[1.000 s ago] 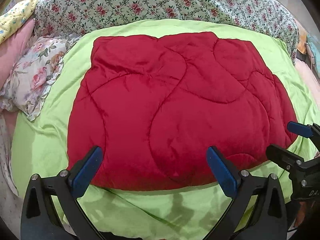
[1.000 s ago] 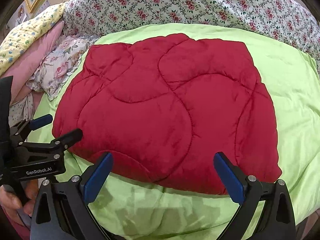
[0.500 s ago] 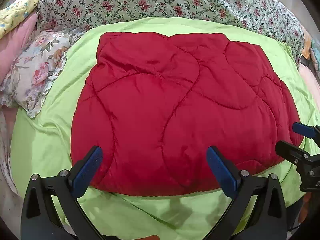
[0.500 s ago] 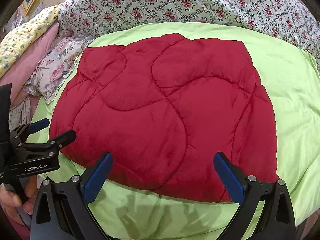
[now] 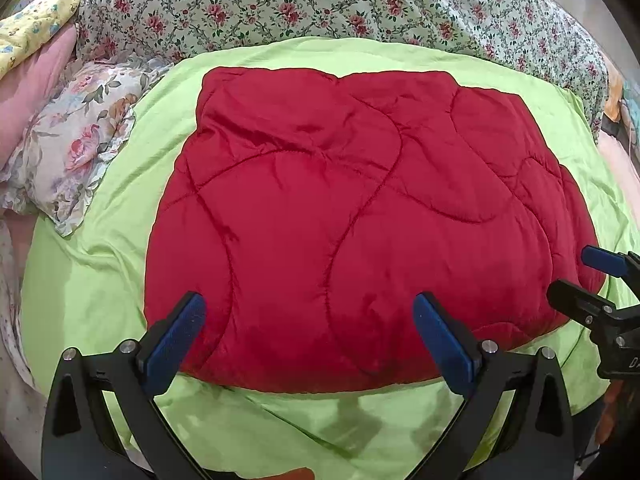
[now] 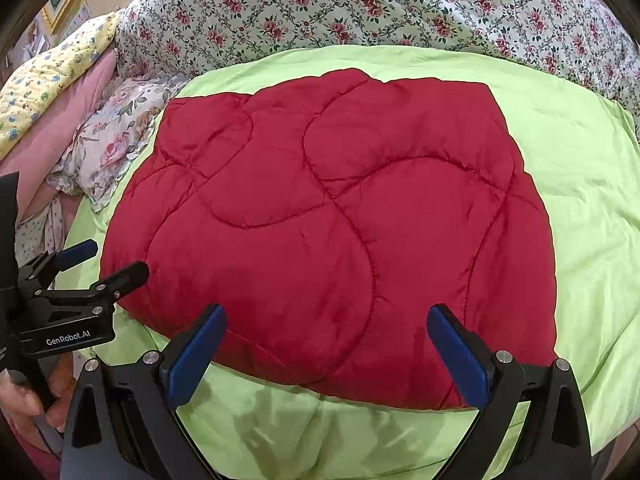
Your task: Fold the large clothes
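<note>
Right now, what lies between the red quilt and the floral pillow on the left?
Only bare green sheet separates the red quilt from the floral pillow; both wrist views show it.

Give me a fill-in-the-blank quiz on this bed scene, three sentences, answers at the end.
1. The quilt lying on the green sheet is ____ in colour.
2. Both the left gripper and the right gripper have their jaws ____.
3. The pads on the fingers are ____.

Answers: red; open; blue

deep red quilt with curvy stitching, lime green sheet, rose-print floral cover, black tongs with blue pads.
</note>
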{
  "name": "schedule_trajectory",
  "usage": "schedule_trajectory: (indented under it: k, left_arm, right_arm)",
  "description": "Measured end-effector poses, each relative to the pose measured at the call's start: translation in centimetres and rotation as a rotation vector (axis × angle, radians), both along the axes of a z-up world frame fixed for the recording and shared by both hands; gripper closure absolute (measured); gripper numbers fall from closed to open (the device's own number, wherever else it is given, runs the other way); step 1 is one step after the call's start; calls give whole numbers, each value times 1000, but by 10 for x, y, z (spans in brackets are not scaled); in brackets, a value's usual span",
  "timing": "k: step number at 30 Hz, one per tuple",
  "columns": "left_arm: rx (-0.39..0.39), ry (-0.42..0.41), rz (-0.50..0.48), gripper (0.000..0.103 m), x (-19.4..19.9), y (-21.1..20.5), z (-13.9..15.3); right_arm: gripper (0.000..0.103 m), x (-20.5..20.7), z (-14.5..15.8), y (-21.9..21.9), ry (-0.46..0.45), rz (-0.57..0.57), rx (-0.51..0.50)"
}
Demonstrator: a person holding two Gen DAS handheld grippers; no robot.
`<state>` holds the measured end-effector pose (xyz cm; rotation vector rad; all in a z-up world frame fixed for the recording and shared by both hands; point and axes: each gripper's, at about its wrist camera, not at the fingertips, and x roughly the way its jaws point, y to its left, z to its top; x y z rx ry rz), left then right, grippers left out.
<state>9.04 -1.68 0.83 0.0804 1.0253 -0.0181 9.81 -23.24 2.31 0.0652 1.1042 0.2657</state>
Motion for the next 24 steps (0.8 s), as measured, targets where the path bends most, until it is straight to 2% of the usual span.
schedule_trajectory:
  k: [24]
  left_arm:
    - [13,-12,7,0,-4,2,3]
  right_arm:
    - [2,-4,5,-2,-13,-3,10]
